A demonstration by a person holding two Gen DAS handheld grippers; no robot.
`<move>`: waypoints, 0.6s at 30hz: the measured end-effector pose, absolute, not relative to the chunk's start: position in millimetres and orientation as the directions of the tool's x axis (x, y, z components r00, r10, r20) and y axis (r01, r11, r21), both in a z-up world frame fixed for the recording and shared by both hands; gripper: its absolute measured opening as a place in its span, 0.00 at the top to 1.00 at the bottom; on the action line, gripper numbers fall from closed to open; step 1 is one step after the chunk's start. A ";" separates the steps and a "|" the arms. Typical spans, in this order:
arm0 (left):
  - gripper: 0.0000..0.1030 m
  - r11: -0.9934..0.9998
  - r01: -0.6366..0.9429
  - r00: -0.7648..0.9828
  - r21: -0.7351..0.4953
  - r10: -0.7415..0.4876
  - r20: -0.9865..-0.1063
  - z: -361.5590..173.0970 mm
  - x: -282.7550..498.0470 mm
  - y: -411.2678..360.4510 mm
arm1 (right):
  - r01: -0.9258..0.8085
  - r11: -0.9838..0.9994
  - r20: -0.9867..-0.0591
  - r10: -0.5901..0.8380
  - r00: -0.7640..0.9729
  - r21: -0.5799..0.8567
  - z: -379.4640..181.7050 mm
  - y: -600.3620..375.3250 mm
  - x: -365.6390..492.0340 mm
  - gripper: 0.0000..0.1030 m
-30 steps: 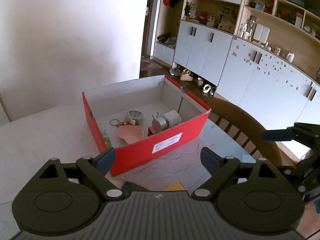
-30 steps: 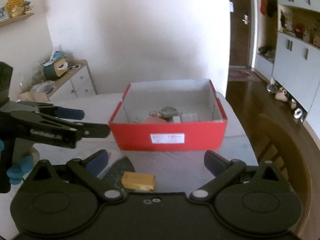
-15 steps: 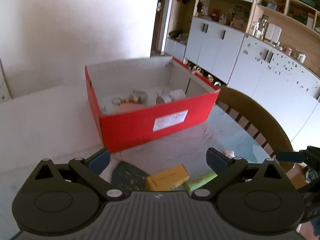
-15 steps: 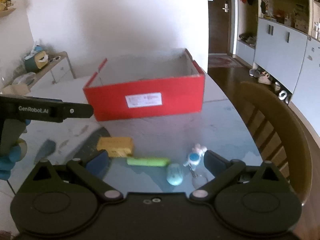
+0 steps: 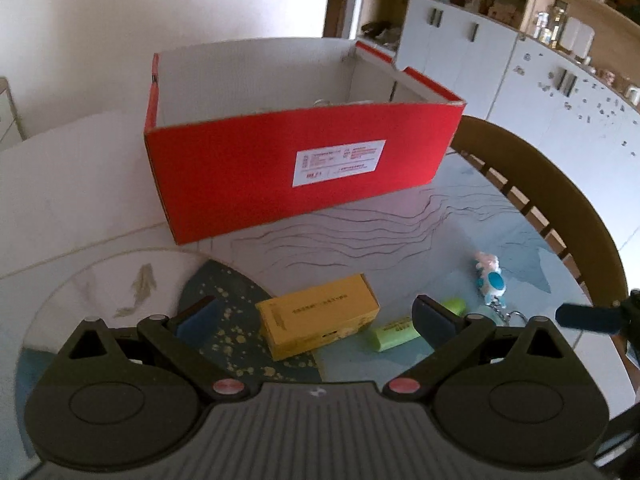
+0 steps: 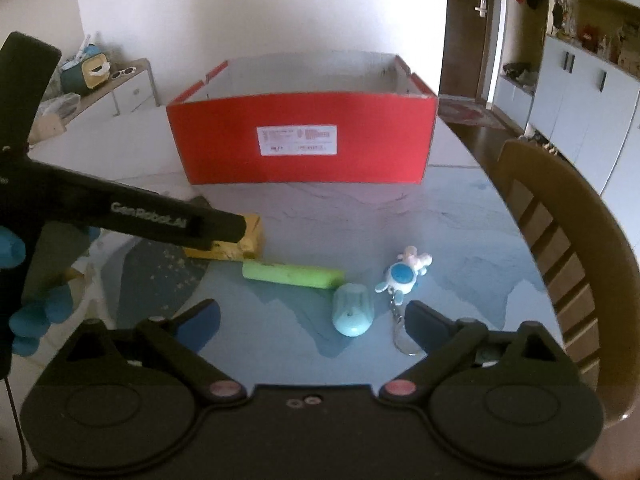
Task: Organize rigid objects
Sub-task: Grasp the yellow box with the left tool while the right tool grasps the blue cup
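A red cardboard box (image 5: 248, 168) (image 6: 304, 140) stands open-topped at the back of the table; its inside is hidden. In front of it lie a yellow carton (image 5: 318, 314) (image 6: 252, 236), a green tube (image 5: 394, 330) (image 6: 294, 274), a pale blue oval thing (image 6: 354, 314) and a blue-and-white keychain toy (image 5: 492, 280) (image 6: 404, 276). My left gripper (image 5: 316, 318) is open just above the yellow carton, which shows between its fingers, untouched. My right gripper (image 6: 314, 316) is open with its jaws closing; the oval thing and the key ring lie between them, unpressed.
A wooden chair (image 6: 560, 216) stands at the table's right edge. One finger (image 6: 160, 220) of my left gripper and a blue-gloved hand (image 6: 28, 316) fill the left of the right wrist view. White cabinets (image 5: 560, 92) and a low sideboard (image 6: 120, 88) lie beyond.
Both grippers have sunk toward the table. The box's inside has dropped out of sight, and the carton, tube, oval thing and keychain have come into view between the fingers.
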State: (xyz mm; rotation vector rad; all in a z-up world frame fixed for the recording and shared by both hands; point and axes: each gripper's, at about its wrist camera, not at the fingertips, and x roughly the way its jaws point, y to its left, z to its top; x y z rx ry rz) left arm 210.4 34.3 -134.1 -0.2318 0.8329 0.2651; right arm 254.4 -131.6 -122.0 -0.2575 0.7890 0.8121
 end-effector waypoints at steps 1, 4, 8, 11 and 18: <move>0.01 0.938 -0.334 0.638 -0.095 0.151 -0.755 -135.5 212.2 33.1 | -0.732 0.676 -0.718 0.550 0.427 0.082 -123.9 -131.1 256.2 0.08; 0.00 0.924 -0.369 0.620 -0.105 0.160 -0.768 -141.3 218.1 33.2 | -0.734 0.675 -0.730 0.538 0.422 0.073 -131.2 -129.1 261.1 0.11; 0.00 0.909 -0.403 0.604 -0.102 0.180 -0.777 -147.5 224.6 33.6 | -0.736 0.672 -0.744 0.530 0.408 0.075 -139.8 -128.1 266.8 0.16; 0.00 0.900 -0.425 0.585 -0.098 0.191 -0.788 -152.6 229.3 34.7 | -0.738 0.669 -0.747 0.534 0.396 0.087 -143.0 -127.7 270.5 0.21; 0.01 0.875 -0.476 0.546 -0.092 0.212 -0.810 -162.2 234.2 38.6 | -0.729 0.679 -0.757 0.521 0.394 0.088 -150.2 -122.5 277.8 0.33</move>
